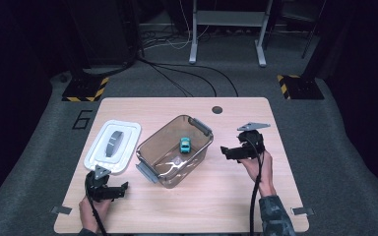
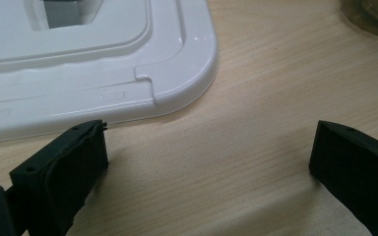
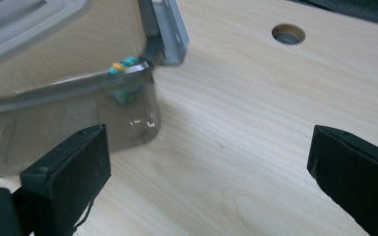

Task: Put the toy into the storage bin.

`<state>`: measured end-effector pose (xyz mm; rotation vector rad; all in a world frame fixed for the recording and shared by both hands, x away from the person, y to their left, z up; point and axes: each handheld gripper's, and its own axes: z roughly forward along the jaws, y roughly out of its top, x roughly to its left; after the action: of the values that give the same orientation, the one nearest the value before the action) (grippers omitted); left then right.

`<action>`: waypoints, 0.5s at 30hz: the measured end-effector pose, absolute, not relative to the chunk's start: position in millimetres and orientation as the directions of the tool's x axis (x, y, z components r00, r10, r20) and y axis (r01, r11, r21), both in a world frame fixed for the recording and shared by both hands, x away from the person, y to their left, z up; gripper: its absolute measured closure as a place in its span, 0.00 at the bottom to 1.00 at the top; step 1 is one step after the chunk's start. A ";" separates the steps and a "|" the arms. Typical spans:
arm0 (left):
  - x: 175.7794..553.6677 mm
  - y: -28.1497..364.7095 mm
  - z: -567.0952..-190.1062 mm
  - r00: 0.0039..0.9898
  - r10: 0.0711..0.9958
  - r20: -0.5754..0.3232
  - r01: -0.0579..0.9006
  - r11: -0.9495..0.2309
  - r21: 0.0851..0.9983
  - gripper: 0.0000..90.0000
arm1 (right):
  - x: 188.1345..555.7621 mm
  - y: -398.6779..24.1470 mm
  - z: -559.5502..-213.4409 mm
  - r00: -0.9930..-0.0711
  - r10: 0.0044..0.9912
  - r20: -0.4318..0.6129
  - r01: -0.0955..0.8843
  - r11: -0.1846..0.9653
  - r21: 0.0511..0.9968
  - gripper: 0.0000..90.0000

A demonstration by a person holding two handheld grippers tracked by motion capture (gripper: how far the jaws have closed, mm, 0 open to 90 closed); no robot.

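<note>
A clear brownish plastic container [image 1: 174, 150] stands at the middle of the wooden table with a small teal toy car [image 1: 185, 144] inside. Its white lid [image 1: 112, 146], with a grey handle, lies flat to the left. My left gripper [image 1: 123, 191] rests near the front left, below the lid, jaws wide apart and empty. In the left gripper view the lid's corner [image 2: 103, 64] lies just past the left gripper [image 2: 209, 147]. My right gripper [image 1: 226, 152] is open, just right of the container, pointing at it. The right gripper [image 3: 209, 152] faces the container's corner [image 3: 78, 98], the car [image 3: 125, 81] behind the wall.
A round cable hole [image 1: 217, 109] sits near the table's far edge, seen also as the hole [image 3: 288, 34] in the right gripper view. Bare wood lies in front of the container. On the floor beyond are cables and stand bases with yellow-black stripes [image 1: 84, 91].
</note>
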<state>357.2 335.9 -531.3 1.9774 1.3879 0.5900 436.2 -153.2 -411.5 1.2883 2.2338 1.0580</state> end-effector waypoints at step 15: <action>357.2 335.9 -531.3 0.340 0.940 -0.001 0.651 -0.235 0.721 0.01 | 422.2 -189.7 -481.5 -0.433 0.899 0.065 0.653 0.263 0.710 0.00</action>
<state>357.2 335.9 -531.3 1.9777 1.3882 0.5903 422.2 -189.7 -481.5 1.4159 2.1880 0.9681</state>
